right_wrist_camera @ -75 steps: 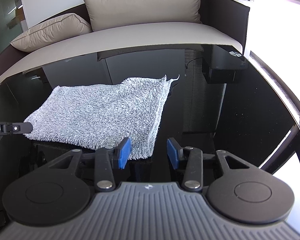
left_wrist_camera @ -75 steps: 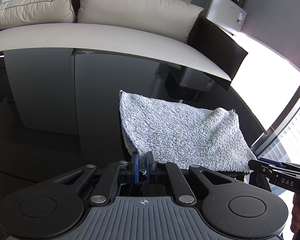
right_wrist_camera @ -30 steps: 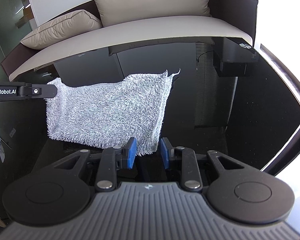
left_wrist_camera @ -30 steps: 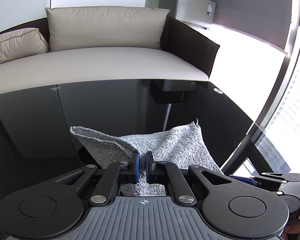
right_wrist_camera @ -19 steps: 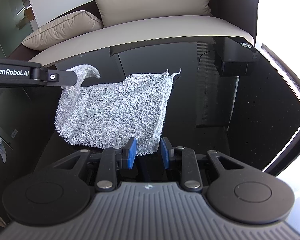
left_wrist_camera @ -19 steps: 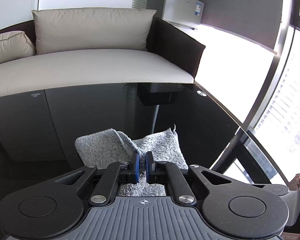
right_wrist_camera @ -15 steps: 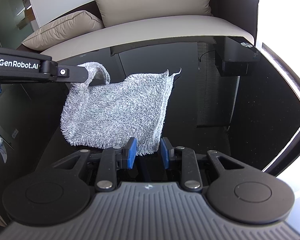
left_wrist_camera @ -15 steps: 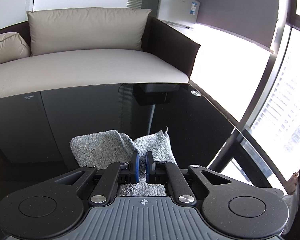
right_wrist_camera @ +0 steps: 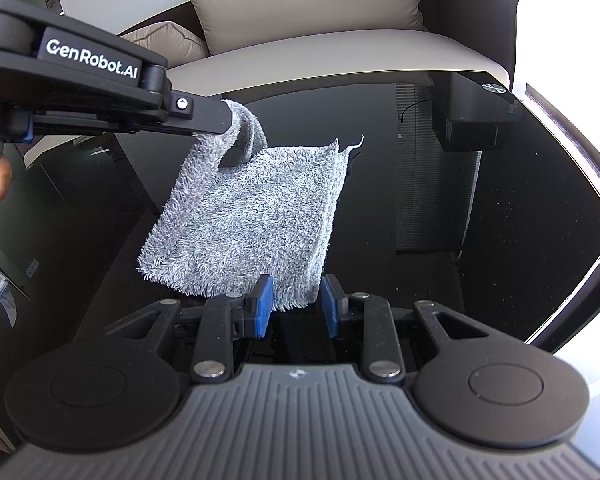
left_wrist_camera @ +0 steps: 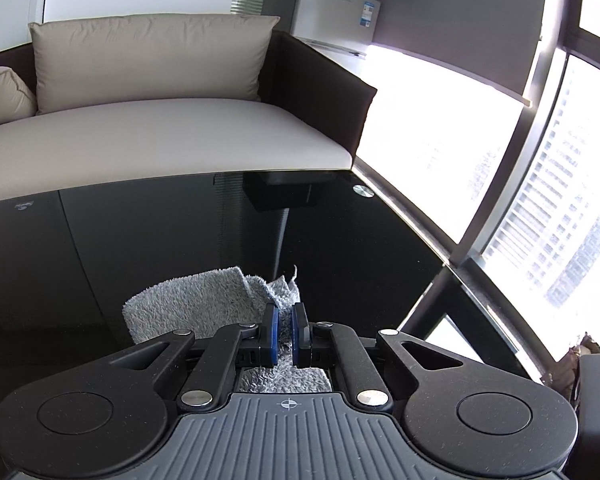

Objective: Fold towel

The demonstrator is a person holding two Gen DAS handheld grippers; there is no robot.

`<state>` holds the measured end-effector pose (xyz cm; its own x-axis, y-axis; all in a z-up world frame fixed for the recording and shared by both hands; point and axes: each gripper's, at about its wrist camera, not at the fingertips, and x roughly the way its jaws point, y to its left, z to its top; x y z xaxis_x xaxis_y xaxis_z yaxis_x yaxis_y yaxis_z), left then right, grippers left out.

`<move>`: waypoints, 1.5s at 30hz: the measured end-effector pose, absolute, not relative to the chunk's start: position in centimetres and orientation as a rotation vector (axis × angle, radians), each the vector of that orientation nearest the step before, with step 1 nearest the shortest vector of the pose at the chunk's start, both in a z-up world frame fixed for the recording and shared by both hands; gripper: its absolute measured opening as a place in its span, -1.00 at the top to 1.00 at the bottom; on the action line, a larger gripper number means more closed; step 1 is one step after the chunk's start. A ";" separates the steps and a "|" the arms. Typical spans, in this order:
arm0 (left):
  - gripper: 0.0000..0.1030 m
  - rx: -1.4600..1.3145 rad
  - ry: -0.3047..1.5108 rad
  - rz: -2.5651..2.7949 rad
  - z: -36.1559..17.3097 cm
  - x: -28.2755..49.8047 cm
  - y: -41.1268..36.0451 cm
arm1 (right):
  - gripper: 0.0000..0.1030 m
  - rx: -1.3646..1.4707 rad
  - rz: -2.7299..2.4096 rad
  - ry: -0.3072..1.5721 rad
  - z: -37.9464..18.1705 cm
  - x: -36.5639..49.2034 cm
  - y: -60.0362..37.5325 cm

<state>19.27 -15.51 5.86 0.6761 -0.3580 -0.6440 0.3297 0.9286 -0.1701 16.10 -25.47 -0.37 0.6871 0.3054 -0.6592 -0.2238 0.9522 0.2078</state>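
The left gripper (right_wrist_camera: 220, 122) pinches a towel (right_wrist_camera: 252, 220) corner, lifted over the rest (grey, fluffy) lying on the black desk (right_wrist_camera: 480, 220). The right gripper (right_wrist_camera: 294, 306) hovers spread at its near edge.

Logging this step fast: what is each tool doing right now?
Left tool: closed on the towel, its corner lifted off the table.
Right tool: open, holding nothing; the towel's near edge lies between its fingers.
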 end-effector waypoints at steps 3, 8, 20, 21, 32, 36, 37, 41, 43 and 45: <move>0.89 -0.039 0.737 -0.412 6.0 19.4 -15.9 | 0.45 0.112 0.298 0.756 -0.4 16.1 -25.4; 0.89 -0.006 0.763 -0.457 5.5 19.6 -16.4 | 0.45 0.114 0.302 0.757 -0.3 16.0 -25.3; 0.89 0.038 0.854 -0.576 2.4 19.0 -16.1 | 0.45 0.101 0.319 0.761 0.0 15.6 -25.5; 0.89 0.039 0.860 -0.580 2.2 18.9 -16.0 | 0.45 0.097 0.322 0.762 0.0 15.5 -25.5; 0.84 0.032 0.915 -0.580 0.3 19.4 -14.6 | 0.45 0.093 0.340 0.767 0.0 15.3 -25.9; 0.76 -0.001 0.914 -0.557 -0.2 19.6 -13.9 | 0.44 0.084 0.349 0.772 0.1 15.4 -26.3; 0.75 -0.004 0.913 -0.559 -0.2 19.6 -13.8 | 0.44 0.086 0.347 0.774 0.1 15.4 -26.6; 0.47 -0.010 0.900 -0.551 -0.3 19.4 -13.5 | 0.37 0.110 0.325 0.777 0.2 15.6 -27.7; 0.31 -0.018 0.890 -0.547 -0.3 19.2 -13.2 | 0.33 0.142 0.317 0.774 0.3 15.8 -28.5; 0.25 -0.028 0.880 -0.536 -0.2 18.8 -12.8 | 0.31 0.181 0.308 0.766 0.4 16.1 -29.2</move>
